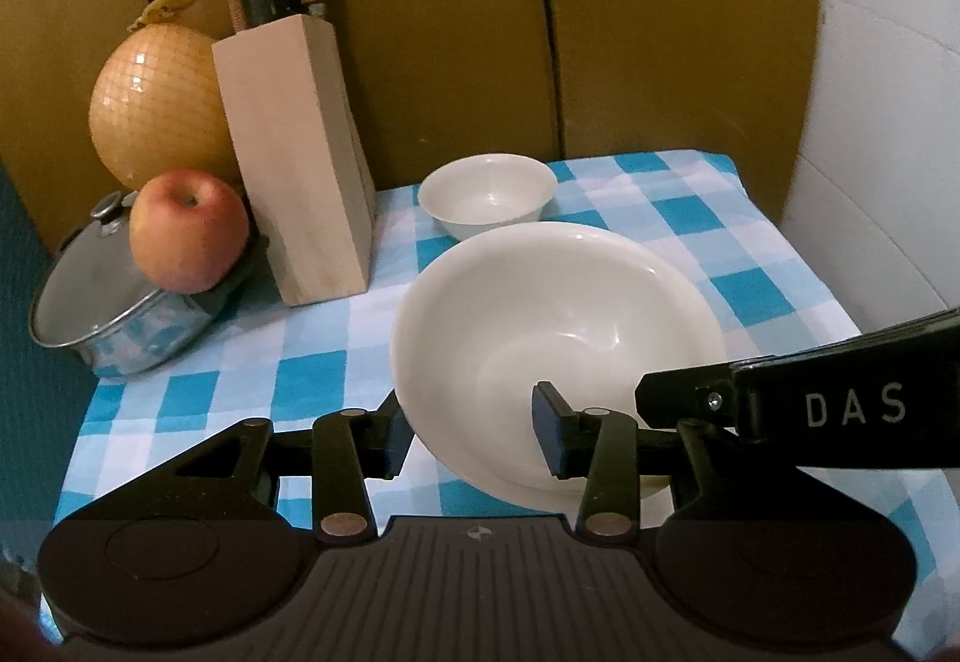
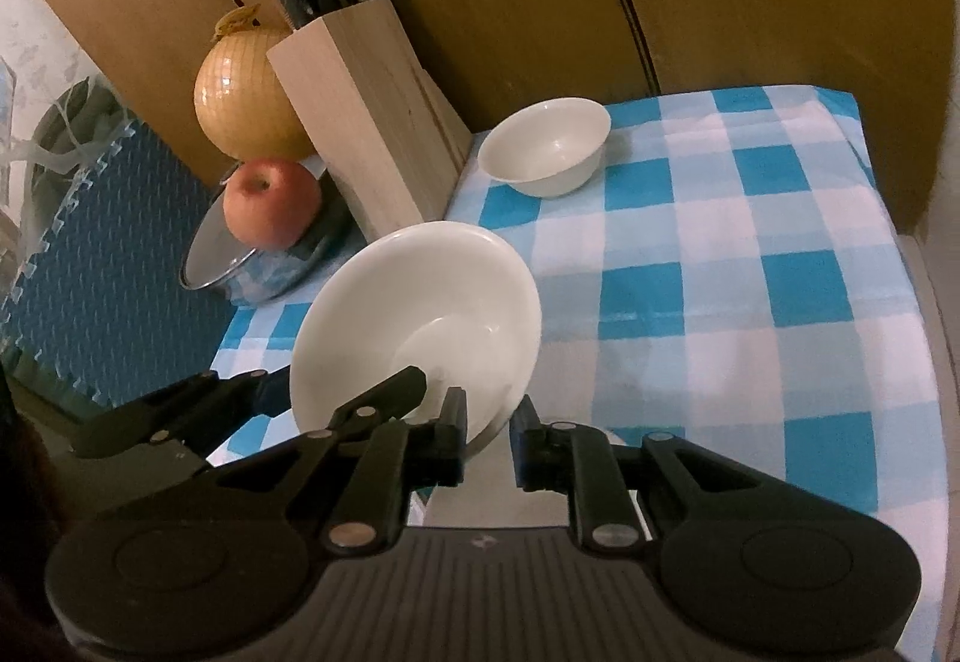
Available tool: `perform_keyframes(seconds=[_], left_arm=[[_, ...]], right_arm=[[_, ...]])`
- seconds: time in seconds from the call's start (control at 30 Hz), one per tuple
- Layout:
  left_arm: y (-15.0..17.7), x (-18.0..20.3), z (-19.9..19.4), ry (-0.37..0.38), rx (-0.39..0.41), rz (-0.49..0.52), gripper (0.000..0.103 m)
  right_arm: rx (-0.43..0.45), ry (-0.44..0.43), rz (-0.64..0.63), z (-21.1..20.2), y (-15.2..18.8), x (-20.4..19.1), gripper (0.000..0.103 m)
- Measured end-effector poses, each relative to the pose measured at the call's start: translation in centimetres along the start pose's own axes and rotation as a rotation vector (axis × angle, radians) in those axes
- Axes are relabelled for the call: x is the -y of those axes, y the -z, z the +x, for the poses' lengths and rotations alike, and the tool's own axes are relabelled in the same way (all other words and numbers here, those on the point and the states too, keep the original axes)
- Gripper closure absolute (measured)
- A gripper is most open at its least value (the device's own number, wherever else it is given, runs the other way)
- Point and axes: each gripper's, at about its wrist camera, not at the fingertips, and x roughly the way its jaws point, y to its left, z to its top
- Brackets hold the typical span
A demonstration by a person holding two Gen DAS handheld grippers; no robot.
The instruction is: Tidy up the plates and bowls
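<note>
large bowl [image 1: 558, 326]: white, its near wall between the left gripper [image 1: 474, 437] fingers
right gripper [image 1: 798, 398]: reaches in from the right, over the bowl's rim
small bowl [image 1: 487, 194]: beyond the fingers, on checked cloth [image 1: 750, 290]
knife block [image 1: 294, 158]: beyond, left

Two white bowls [image 1: 558, 338] [image 1: 487, 194], one apple [image 1: 189, 230], one netted pomelo [image 1: 153, 104], one lidded pot [image 1: 114, 314], one knife block [image 1: 300, 164]
</note>
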Motion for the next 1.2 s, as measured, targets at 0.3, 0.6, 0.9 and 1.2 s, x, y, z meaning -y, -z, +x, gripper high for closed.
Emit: perform_keyframes(seconds=[0.3,0.6,0.9,1.2], left_arm=[[1.2,1.4,-0.5,0.027,-0.025,0.040,0.052],[2.3,2.2,-0.3,0.034,-0.063,0.071,0.052],[2.7,2.8,-0.1,0.038,-0.081,0.094,0.052],[3.0,2.9,-0.2,0.042,-0.090,0.104,0.052]], right_arm=[[-0.016,0.013,0.006,-1.1,1.8,0.8,0.089],[-0.044,0.024,-0.002,-1.3,3.0,1.1,0.089],[-0.063,0.029,0.001,-1.2,3.6,1.5,0.088],[-0.072,0.030,0.001,-1.2,3.8,1.5,0.087]])
